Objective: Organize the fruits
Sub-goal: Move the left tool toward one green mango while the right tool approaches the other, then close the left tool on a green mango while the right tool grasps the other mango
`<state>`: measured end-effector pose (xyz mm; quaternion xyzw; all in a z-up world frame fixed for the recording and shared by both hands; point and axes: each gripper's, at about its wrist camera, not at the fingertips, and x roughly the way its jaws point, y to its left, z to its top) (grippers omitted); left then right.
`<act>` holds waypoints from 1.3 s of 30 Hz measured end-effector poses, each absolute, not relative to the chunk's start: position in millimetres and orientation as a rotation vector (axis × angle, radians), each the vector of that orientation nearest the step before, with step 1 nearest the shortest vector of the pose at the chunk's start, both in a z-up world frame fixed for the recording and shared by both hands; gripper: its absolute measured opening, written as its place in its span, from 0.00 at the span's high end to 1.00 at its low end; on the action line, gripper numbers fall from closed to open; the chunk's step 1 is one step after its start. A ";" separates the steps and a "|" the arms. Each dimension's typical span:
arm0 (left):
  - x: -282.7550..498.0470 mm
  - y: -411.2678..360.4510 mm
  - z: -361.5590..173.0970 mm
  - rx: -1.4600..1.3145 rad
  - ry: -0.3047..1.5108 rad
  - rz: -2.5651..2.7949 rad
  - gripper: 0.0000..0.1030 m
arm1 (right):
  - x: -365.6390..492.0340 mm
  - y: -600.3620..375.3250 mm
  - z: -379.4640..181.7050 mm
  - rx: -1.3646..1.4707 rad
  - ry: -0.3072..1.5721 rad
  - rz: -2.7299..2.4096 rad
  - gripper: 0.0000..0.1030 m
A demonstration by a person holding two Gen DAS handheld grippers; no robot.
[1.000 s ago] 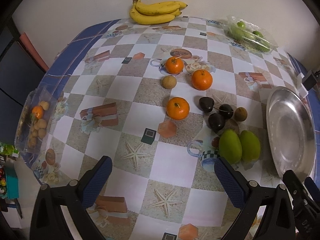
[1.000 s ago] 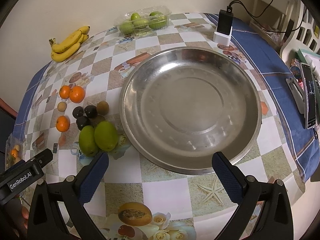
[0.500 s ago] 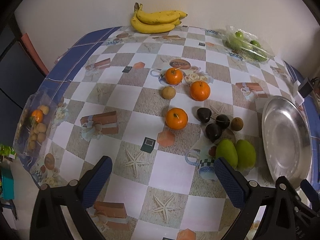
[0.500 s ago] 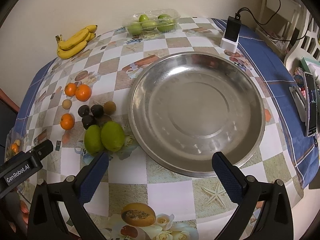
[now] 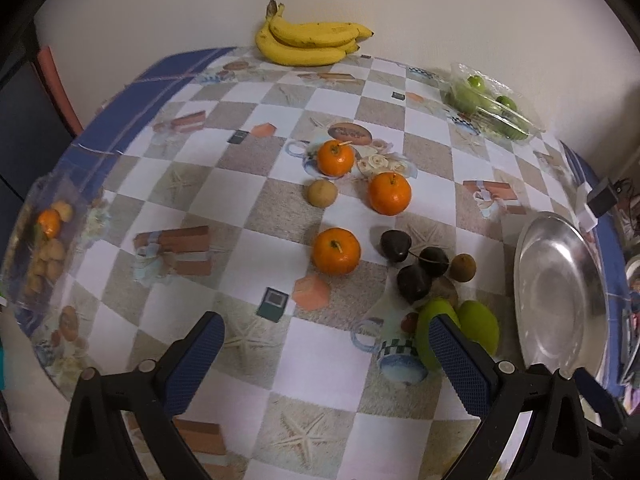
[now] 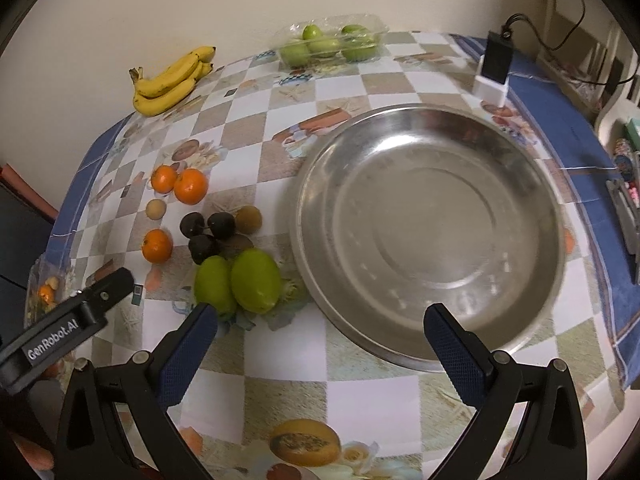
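Observation:
A large steel plate (image 6: 520, 152) lies empty on the checked tablecloth; it also shows in the left wrist view (image 5: 532, 248). Left of it lie two green mangoes (image 6: 256, 280), three dark avocados (image 6: 208, 232), three oranges (image 5: 336, 250) and small brown fruits (image 5: 322, 192). My left gripper (image 5: 326, 342) is open and empty, above the table short of the oranges. My right gripper (image 6: 320, 332) is open and empty, above the plate's near edge, by the mangoes. The left gripper's body (image 6: 68, 328) shows at the right view's left.
A banana bunch (image 5: 308, 42) lies at the far edge by the wall. A clear box of green fruits (image 5: 492, 100) sits at the far right. A bag of small fruits (image 5: 44, 240) lies at the table's left edge. A black charger (image 6: 496, 64) stands behind the plate.
Both grippers have pulled back and up a little, so the fruits and plate look farther away. Both stay open and empty. Nothing on the table moved.

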<state>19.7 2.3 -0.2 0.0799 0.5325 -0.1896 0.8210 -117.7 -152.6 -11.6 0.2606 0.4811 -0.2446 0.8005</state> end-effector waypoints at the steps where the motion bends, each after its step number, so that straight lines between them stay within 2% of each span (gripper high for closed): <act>1: 21.0 1.8 -1.3 0.162 1.132 -0.401 0.00 | -115.3 -153.5 -13.0 0.572 1.033 -0.516 0.00; 5: 25.3 -1.0 -1.2 0.153 1.119 -0.404 0.00 | -107.9 -154.7 -14.9 0.613 1.022 -0.478 0.01; 11: 32.0 -4.5 -0.4 0.125 1.155 -0.404 0.00 | -97.8 -150.3 -12.4 0.630 1.003 -0.403 0.13; 18: 38.7 -10.4 -0.2 0.079 1.196 -0.414 0.02 | -84.1 -149.2 -19.3 0.647 1.031 -0.354 0.35; 21: 39.9 -18.5 -4.6 0.076 1.229 -0.431 0.11 | -79.3 -149.0 -22.9 0.663 1.043 -0.336 0.49; 27: 41.2 -27.6 -17.6 0.025 1.310 -0.456 0.17 | -70.8 -149.4 -31.5 0.674 1.072 -0.334 0.56; 39: 45.4 -43.1 -35.1 -0.024 1.392 -0.452 0.19 | -61.0 -156.1 -47.4 0.712 1.104 -0.344 0.57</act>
